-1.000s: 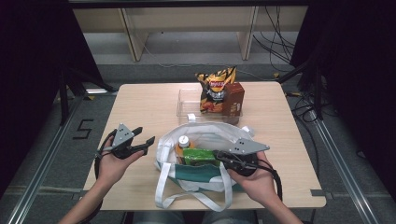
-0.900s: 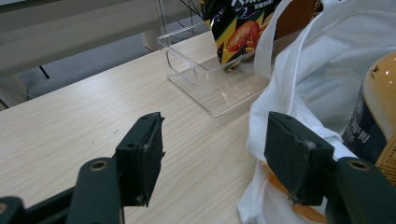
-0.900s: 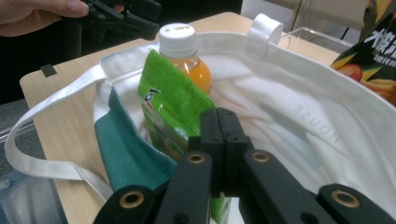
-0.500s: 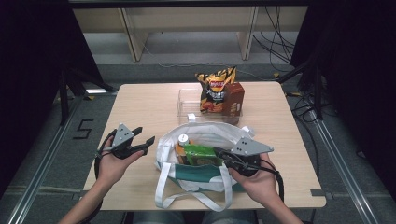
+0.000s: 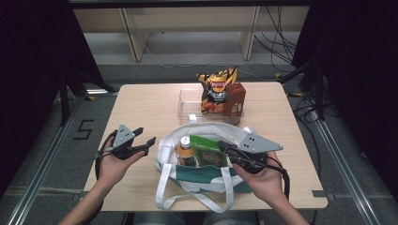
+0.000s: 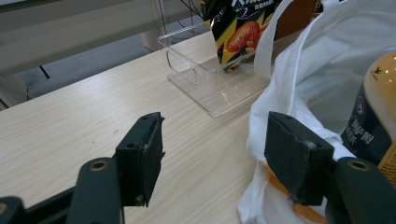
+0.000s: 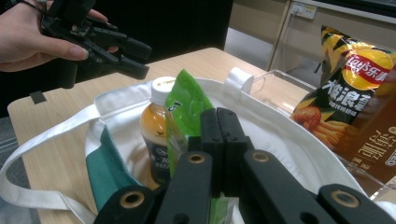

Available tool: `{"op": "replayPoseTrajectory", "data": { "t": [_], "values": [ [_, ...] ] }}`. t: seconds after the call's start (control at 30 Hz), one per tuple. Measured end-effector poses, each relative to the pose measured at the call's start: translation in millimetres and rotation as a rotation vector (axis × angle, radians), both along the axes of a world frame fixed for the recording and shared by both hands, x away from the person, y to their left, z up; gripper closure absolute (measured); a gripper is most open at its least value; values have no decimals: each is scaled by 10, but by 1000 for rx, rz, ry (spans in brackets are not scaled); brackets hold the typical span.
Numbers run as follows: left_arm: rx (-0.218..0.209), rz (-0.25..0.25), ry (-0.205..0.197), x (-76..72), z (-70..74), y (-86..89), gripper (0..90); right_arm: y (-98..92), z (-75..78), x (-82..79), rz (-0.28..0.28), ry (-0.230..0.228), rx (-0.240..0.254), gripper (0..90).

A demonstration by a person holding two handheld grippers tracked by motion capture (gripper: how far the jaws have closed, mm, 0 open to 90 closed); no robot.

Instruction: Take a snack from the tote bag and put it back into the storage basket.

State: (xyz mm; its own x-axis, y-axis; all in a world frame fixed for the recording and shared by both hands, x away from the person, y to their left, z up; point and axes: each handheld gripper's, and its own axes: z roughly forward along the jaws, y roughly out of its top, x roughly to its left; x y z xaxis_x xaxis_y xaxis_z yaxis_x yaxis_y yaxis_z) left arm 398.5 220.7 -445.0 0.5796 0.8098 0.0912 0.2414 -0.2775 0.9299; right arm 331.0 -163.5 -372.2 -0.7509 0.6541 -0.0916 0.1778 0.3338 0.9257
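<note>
The work in hand appears to be the packing of the white tote bag, which lies open at the near-centre of the worktop; the current step looks like seating the green packet inside it. The right claw reaches into the bag from its right side, jaws fully closed with the pads pressed together; the green packet stands just beside them, and whether its edge is pinched cannot be told. The left claw hangs just left of the bag, jaws wide apart and holding nothing. The bag holds 2 items: a bottle of orange drink with a white cap, upright, and the green packet touching it on the right. Behind the bag stands a clear plastic bin, which holds a chip bag and a brown carton, both upright. The next move probably calls for the right claw to withdraw from the bag, then reach behind it to the bin for 1 of the remaining items.
</note>
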Motion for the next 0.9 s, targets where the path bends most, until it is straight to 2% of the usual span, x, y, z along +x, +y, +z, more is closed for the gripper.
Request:
{"op": "replayPoseTrajectory", "data": {
  "t": [0.1,0.13,0.17,0.2,0.27,0.33,0.37,0.43,0.57,0.77,0.9],
  "values": [
    [1,-1,-1,3,-1,2,369,3,-3,5,3,3,12,900],
    [1,-1,-1,4,-2,1,369,5,0,-8,-2,26,28,900],
    [2,-2,0,4,-3,1,369,-11,15,10,-4,-14,4,900],
    [2,-3,0,5,-5,0,369,-9,21,1,-7,-3,15,900],
    [4,-4,1,4,-6,-1,368,-8,31,7,-14,-14,19,900],
    [2,-3,1,3,-4,-2,369,-6,48,-5,-19,14,33,900],
    [0,-2,1,2,-4,-2,369,-15,58,13,-14,-20,25,900],
    [1,-2,0,2,-3,-2,369,-18,75,11,-12,-15,24,900],
    [0,-2,1,2,-4,-4,369,-25,111,20,-18,-37,27,900],
    [1,-2,0,4,-5,2,369,-22,171,23,-22,-32,39,900],
    [1,-1,-1,3,-2,3,369,-23,220,24,-24,-54,45,900]
  ]
}}
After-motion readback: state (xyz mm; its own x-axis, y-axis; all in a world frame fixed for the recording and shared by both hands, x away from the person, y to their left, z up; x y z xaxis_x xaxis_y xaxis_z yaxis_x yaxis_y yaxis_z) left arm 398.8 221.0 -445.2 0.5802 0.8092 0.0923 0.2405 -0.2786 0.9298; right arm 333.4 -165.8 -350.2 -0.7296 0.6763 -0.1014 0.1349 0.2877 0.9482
